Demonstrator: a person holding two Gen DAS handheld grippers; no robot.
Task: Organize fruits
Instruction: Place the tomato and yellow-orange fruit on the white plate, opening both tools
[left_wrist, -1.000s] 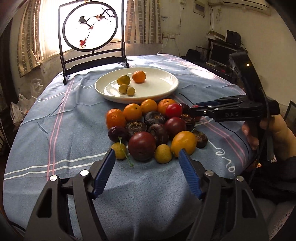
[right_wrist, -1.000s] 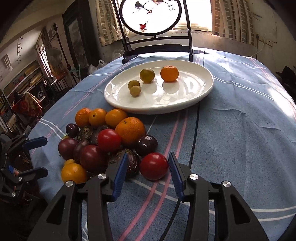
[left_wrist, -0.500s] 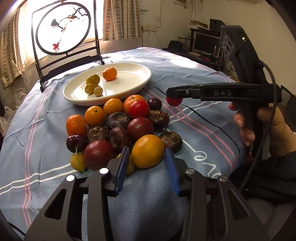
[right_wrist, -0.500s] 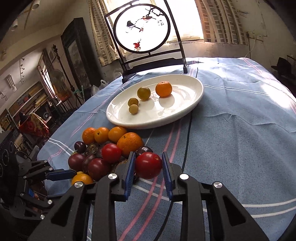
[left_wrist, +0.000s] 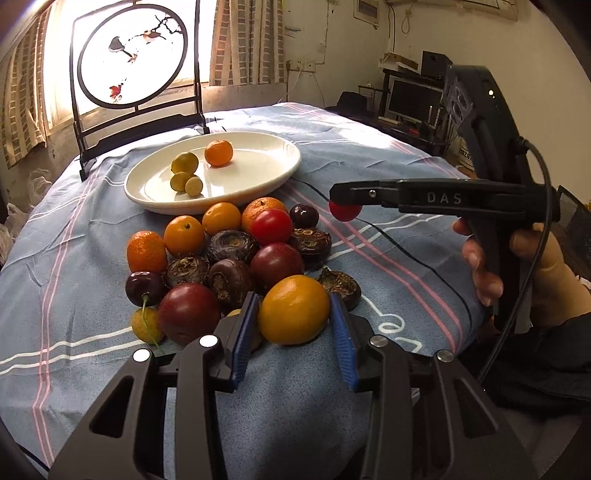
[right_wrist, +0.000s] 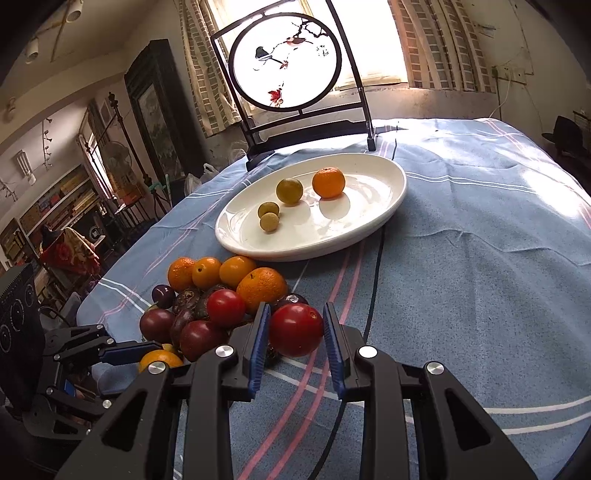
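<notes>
My left gripper (left_wrist: 293, 330) is shut on a large yellow-orange fruit (left_wrist: 293, 309) at the near edge of a pile of fruit (left_wrist: 229, 254) on the blue cloth. My right gripper (right_wrist: 295, 334) is shut on a red tomato (right_wrist: 295, 329) and holds it above the cloth, right of the pile (right_wrist: 221, 295). In the left wrist view the right gripper (left_wrist: 345, 201) shows from the side with the tomato (left_wrist: 345, 212) in it. A white plate (left_wrist: 280, 171) behind the pile holds an orange (left_wrist: 218, 153) and three small yellow-green fruits; it also shows in the right wrist view (right_wrist: 388, 206).
A black stand with a round painted screen (left_wrist: 133, 62) stands at the table's far edge behind the plate. A black cable (right_wrist: 380, 266) runs across the cloth right of the pile. The table edge drops off close to both grippers.
My left gripper has closed in on the yellow-orange fruit. My right gripper has shut on the red tomato and lifted it off the cloth.
</notes>
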